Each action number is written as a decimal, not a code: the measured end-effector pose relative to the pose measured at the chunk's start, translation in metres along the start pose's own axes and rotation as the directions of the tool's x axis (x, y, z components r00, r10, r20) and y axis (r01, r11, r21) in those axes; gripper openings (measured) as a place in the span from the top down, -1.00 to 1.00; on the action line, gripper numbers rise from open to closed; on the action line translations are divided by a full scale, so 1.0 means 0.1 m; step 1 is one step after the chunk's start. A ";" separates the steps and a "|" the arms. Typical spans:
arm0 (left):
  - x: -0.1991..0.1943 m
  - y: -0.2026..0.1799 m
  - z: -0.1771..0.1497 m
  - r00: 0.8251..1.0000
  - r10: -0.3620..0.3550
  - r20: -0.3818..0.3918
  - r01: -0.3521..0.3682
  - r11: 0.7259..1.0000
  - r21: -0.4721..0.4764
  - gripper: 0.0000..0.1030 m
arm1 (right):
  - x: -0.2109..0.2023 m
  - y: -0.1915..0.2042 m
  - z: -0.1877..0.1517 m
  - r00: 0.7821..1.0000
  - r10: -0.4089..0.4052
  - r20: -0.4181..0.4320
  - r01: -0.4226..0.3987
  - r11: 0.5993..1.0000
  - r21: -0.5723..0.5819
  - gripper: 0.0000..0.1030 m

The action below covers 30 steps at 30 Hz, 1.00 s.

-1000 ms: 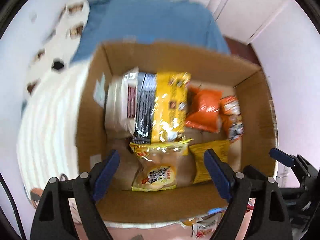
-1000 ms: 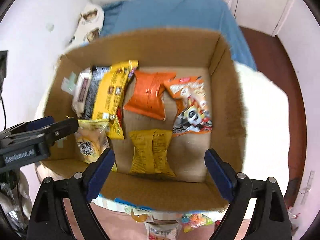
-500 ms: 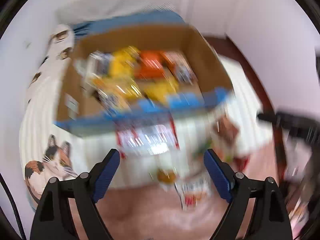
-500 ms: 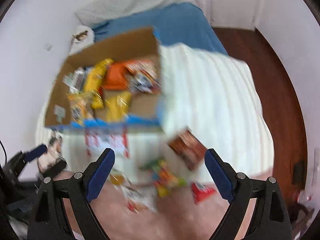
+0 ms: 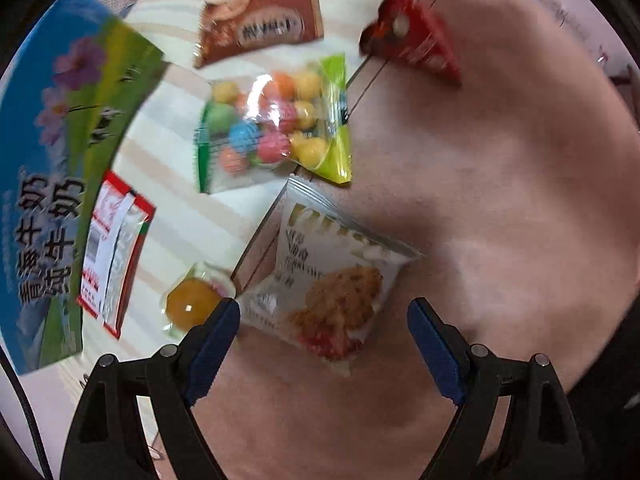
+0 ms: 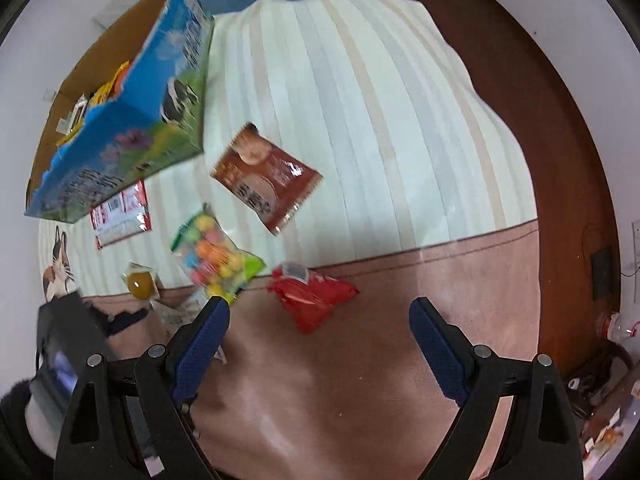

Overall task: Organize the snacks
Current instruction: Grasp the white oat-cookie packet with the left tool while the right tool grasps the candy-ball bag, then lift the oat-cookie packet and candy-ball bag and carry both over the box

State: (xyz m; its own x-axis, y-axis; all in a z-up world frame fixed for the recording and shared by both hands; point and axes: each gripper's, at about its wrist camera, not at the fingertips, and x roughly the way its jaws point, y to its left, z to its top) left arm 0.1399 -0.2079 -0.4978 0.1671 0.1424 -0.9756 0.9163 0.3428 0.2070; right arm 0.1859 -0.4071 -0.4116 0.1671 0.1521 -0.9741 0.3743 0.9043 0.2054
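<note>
My left gripper (image 5: 324,328) is open and empty, just above a white pastry packet (image 5: 328,292) on the pink blanket. Beyond it lie a bag of coloured candy balls (image 5: 272,124), a brown snack packet (image 5: 260,24), a red packet (image 5: 416,38), a jelly cup (image 5: 192,304) and a red-white packet (image 5: 112,256). My right gripper (image 6: 320,328) is open and empty, near the red packet (image 6: 312,296). The candy bag (image 6: 216,256), brown packet (image 6: 266,178) and jelly cup (image 6: 140,280) lie ahead of it. The blue cardboard box (image 6: 120,136) holds several snacks.
The box side with milk print (image 5: 44,168) fills the left of the left wrist view. The striped cream bedcover (image 6: 360,100) meets the pink blanket (image 6: 400,360). The left gripper's body (image 6: 68,344) shows at lower left. Wooden floor (image 6: 560,120) lies right.
Both grippers have swung away from over the box and down to the loose snacks on the bed. Both stay open and empty.
</note>
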 end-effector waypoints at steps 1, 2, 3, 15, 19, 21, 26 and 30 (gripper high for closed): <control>0.05 -0.02 0.03 1.000 -0.001 -0.014 0.001 1.000 0.011 -0.66 | 0.02 -0.01 -0.01 1.000 0.001 -0.005 -0.001 1.000 -0.003 -0.82; 0.09 -0.02 0.07 1.000 0.004 -0.017 -0.003 1.000 0.010 -0.66 | 0.04 -0.03 -0.02 1.000 0.003 -0.011 -0.003 1.000 -0.005 -0.82; 0.11 -0.01 0.10 1.000 0.000 -0.011 0.000 1.000 0.001 -0.65 | 0.06 -0.05 -0.01 1.000 0.008 -0.015 -0.008 1.000 -0.005 -0.82; 0.21 0.62 -0.59 0.965 -0.258 0.038 0.213 0.697 -0.684 -0.32 | 0.32 0.50 0.15 0.999 0.047 -0.027 -0.052 0.978 -0.204 -0.81; 0.34 0.86 -1.23 0.942 -0.320 0.102 0.237 0.419 -0.877 -0.33 | 0.58 0.99 0.25 1.000 -0.010 -0.022 0.001 0.937 -0.350 -0.81; 0.39 0.94 -1.42 0.936 -0.330 0.119 0.237 0.343 -0.909 -0.36 | 0.77 1.20 0.29 0.998 -0.034 -0.043 0.014 0.918 -0.397 -0.79; 0.42 0.91 -1.59 0.917 -0.373 0.138 0.285 0.373 -0.883 -0.36 | 1.14 1.50 0.22 0.990 -0.103 -0.097 0.048 0.888 -0.457 -0.06; 0.41 1.05 -1.49 0.918 -0.383 0.102 0.294 0.484 -0.824 -0.36 | 1.16 1.49 0.01 0.986 -0.108 -0.123 0.038 0.884 -0.466 -0.04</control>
State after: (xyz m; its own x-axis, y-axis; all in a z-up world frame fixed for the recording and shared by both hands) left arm 0.1882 -0.0274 -0.5055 -0.1603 -0.0956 -0.9824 0.1925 0.9732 -0.1261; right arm 0.2618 -0.2552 -0.4938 0.0119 0.1017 -0.9947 -0.0874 0.9911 0.1002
